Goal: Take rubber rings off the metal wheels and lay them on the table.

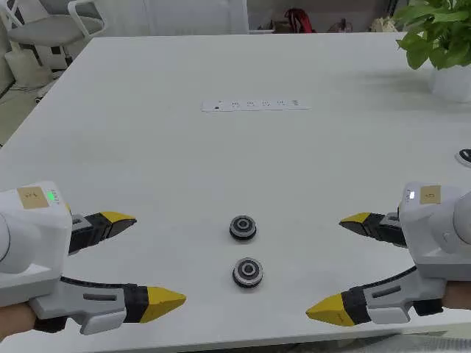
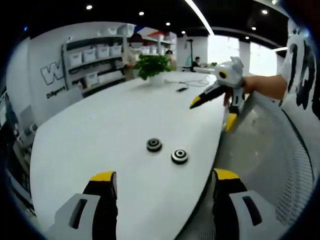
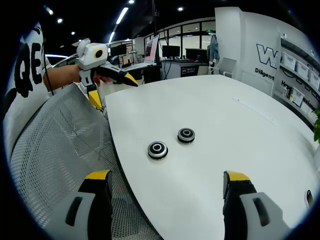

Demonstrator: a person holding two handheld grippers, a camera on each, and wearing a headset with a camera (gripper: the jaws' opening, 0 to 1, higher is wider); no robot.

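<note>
Left fingers (image 1: 163, 301): spread wide apart, nothing held or touched.
Right fingers (image 1: 329, 308): spread wide apart, nothing held or touched.
Left gripper (image 1: 156, 258): held at the near edge of the white table (image 1: 221, 162), well left of the wheels.
Right gripper (image 1: 326, 266): held likewise, well to their right.
Far metal wheel (image 1: 243, 227), near metal wheel (image 1: 248, 272): laid flat between the grippers, close together, not touching.
Rubber rings (image 1: 232, 229): black, seated on both wheels.

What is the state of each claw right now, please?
Left claw: open, holding nothing.
Right claw: open, holding nothing.
</note>
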